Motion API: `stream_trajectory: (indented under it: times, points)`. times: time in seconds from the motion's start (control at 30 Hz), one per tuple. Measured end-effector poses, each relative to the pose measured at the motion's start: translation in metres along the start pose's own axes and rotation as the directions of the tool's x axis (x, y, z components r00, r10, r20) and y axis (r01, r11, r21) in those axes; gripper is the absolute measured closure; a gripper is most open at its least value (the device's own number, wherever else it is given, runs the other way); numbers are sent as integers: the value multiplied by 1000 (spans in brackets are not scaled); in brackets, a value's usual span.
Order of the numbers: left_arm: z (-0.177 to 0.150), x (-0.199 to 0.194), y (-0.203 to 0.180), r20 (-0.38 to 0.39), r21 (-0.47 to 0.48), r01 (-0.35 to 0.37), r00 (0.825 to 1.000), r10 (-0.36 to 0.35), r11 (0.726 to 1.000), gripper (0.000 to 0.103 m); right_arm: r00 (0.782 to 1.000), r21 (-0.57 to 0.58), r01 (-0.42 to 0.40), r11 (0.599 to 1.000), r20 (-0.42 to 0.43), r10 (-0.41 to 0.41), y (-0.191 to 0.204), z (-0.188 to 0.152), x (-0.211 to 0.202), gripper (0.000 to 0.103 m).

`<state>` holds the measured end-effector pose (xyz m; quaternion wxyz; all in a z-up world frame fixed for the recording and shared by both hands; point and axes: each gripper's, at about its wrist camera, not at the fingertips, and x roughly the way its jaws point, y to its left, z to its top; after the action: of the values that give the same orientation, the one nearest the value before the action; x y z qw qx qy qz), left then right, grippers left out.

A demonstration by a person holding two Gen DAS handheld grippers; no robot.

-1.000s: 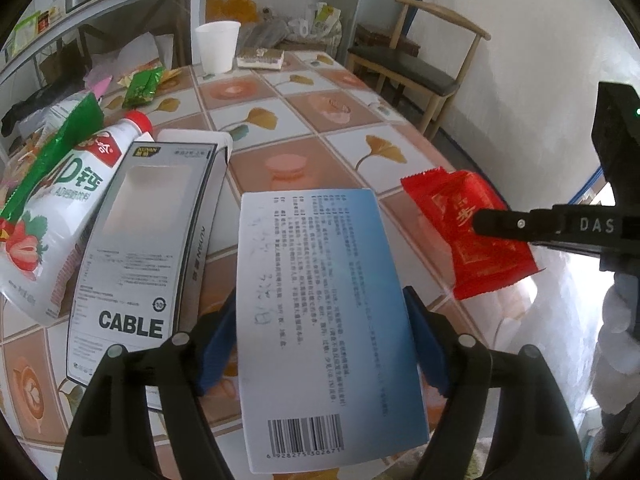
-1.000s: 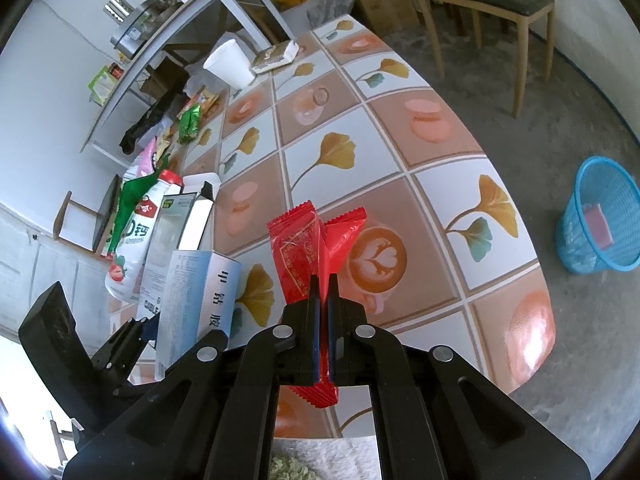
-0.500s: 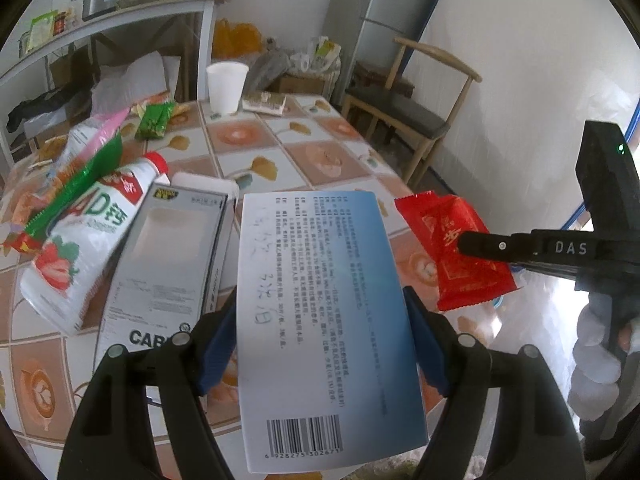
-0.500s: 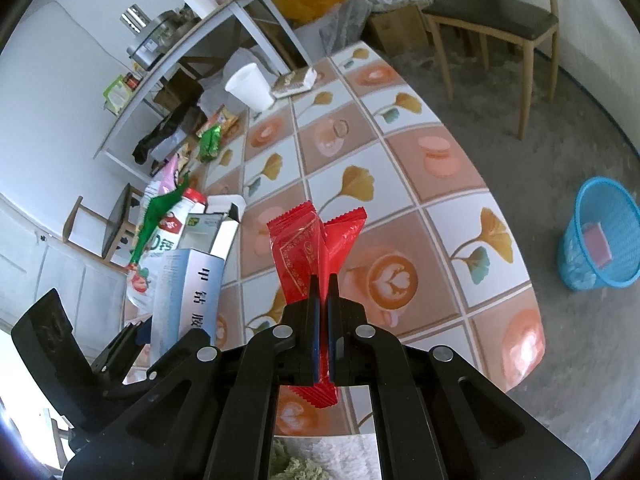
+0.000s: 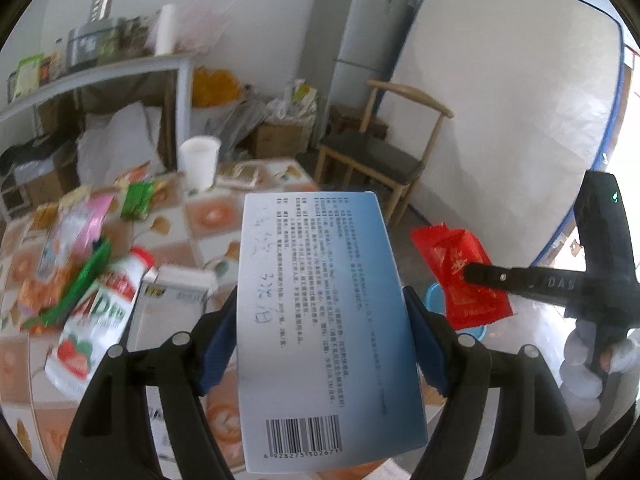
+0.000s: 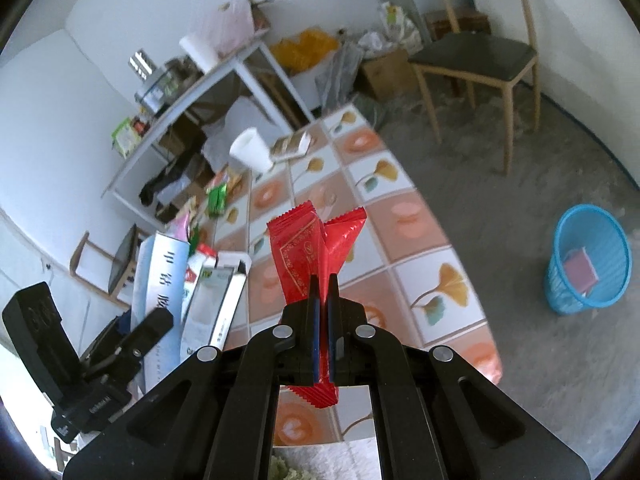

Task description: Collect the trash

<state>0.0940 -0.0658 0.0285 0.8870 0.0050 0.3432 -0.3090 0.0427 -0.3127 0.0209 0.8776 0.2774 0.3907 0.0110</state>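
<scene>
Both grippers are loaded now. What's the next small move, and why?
Probably swing the right gripper toward the blue plastic wastebasket on the floor to its right. It is shut on the red foil snack wrapper, held clear of the tiled table. The left gripper is clamped on the pale blue cardboard box, so it can follow.

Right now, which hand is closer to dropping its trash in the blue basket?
Probably the right. The right gripper holds the red wrapper, and the blue basket sits on the floor off its outer side. The left gripper grips the blue box on the side farther from the basket.
</scene>
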Motion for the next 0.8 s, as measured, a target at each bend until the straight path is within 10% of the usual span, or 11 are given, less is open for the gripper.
stream_trajectory:
  times: [0.37, 0.8]
  points:
    - [54, 40, -74, -79, 66, 225, 972, -220, 972, 29, 977, 148, 71, 986, 190, -99, -81, 6, -74, 101]
    - [55, 175, -216, -396, 97, 465, 829, -395, 880, 29, 937, 453, 150, 879, 218, -272, -218, -11, -104, 101]
